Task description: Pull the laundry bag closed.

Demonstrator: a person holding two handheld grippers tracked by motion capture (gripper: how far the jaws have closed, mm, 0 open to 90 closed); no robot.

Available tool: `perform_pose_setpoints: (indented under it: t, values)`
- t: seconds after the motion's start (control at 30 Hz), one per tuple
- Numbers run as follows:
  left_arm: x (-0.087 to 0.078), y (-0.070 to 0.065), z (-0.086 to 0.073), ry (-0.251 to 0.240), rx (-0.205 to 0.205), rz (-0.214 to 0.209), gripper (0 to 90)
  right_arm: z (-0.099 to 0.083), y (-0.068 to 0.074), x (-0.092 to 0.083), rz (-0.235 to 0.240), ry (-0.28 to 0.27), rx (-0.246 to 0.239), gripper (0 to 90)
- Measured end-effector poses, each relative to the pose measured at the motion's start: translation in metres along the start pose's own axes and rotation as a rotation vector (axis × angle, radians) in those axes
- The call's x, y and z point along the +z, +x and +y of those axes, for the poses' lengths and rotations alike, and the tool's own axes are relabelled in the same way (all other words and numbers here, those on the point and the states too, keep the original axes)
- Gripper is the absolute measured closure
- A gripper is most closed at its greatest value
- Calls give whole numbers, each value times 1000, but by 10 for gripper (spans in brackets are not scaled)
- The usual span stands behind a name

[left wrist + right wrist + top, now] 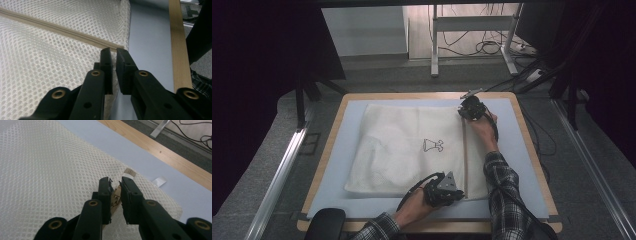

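Wooden-edged bench [335, 131] with a pale blue mat [524, 150] across its top, in a dim room with dark carpet and loose cables beyond.

Item: white mesh laundry bag [402, 150], lying flat on the mat and taking up most of it, with a small black printed figure [433, 145] near its middle. A beige zipper [465, 160] runs along the bag's right side, from the far corner to the near edge.

Zipper pull [115, 199]: at the far end of the track, seen in the right gripper view sitting between the jaws, a beige tab [129, 172] poking out just past it.

Right hand-held gripper [470, 108]: at the bag's far right corner, jaws a narrow gap apart around the pull; the pads look barely clear of it, so no firm clamp can be claimed.

Left hand-held gripper [443, 189]: at the bag's near edge, just beside the near end of the zipper. Left gripper view shows the jaws a slit apart at the bag's edge where the zipper tape [62, 31] ends, nothing clearly pinched.

Handling note, as a judgement: the step looks like working the zipper, one end anchored, the other drawn.
- Pinch the pull squarely before drawing, otherwise it will slip out.
- Draw straight along the track, low to the mat.
- Hold the near end taut so the mesh does not bunch.
- Keep loose mesh out of the slider.
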State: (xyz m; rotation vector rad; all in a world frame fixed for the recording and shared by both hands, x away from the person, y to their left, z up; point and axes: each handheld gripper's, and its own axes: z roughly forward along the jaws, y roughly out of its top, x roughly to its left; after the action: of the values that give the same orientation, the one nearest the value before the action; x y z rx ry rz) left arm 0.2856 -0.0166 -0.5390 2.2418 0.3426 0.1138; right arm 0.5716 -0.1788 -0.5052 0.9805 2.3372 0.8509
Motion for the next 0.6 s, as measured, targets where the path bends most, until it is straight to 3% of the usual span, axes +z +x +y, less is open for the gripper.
perform_pose_setpoints:
  t: [0.2, 0.6]
  values:
    - [-1, 2, 0, -12, -22, -6, 791, -2, 2, -5, -2, -3, -10, 701]
    - [-3, 1, 3, -4, -9, 11, 580, -9, 8, -14, 13, -11, -8, 564]
